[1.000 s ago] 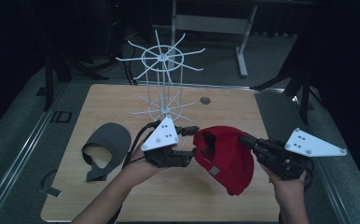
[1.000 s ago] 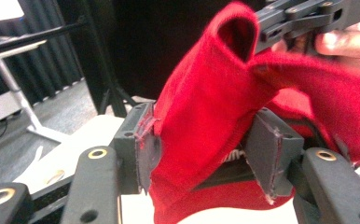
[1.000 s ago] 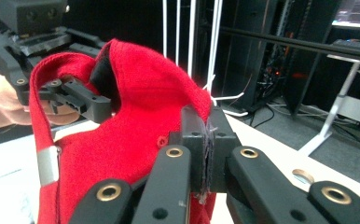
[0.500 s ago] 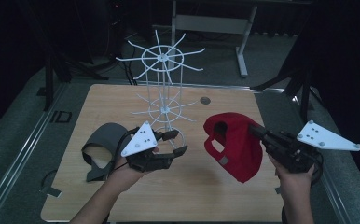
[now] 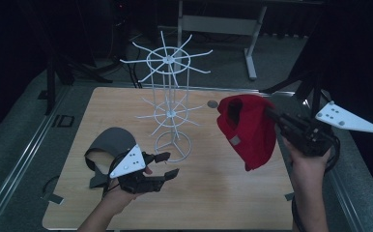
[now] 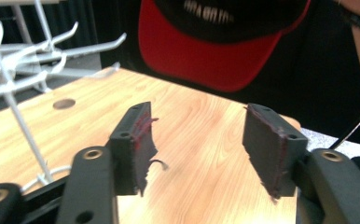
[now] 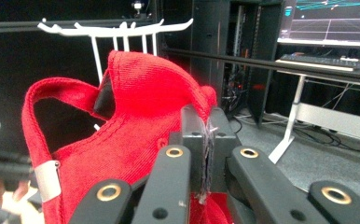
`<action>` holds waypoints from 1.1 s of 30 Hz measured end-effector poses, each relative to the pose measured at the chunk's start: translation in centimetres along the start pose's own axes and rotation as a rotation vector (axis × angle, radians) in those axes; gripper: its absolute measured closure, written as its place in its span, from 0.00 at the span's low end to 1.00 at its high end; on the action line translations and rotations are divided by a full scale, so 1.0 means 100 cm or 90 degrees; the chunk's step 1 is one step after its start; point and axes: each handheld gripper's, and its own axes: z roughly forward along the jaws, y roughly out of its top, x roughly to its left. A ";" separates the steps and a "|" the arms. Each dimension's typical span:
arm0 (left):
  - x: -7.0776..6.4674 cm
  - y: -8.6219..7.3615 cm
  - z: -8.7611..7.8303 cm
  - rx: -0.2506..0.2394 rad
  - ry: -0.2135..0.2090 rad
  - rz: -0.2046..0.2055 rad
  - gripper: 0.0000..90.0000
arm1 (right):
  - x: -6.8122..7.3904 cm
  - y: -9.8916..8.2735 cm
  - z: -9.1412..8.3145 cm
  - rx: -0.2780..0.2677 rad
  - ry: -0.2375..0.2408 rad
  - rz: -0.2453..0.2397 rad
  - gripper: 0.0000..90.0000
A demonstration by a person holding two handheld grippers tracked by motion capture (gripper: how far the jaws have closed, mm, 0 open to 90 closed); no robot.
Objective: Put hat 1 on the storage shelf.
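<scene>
High view: the right gripper (image 5: pixel 274 116) pinches the red cap (image 5: pixel 246 129), lifted clear of the table (image 5: pixel 213 193) and well apart from the white rack (image 5: pixel 167 104); hanging remains, as does the grey cap (image 5: pixel 108 145).

Left gripper view: the left gripper (image 6: pixel 199 140) has just been opening, nothing between its jaws.

Right gripper view: jaws pressed together on the cap's cloth, open room toward the rack's arms.
</scene>
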 end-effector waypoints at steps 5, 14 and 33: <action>0.001 -0.019 -0.002 0.012 -0.008 -0.005 0.30 | -0.007 0.014 0.009 -0.011 -0.012 0.006 0.98; -0.005 -0.055 0.003 0.038 0.039 -0.007 0.16 | -0.013 0.046 0.026 -0.027 -0.026 0.006 0.98; -0.011 -0.084 -0.004 0.035 0.083 -0.023 0.17 | -0.012 0.067 0.068 -0.003 -0.034 0.012 0.98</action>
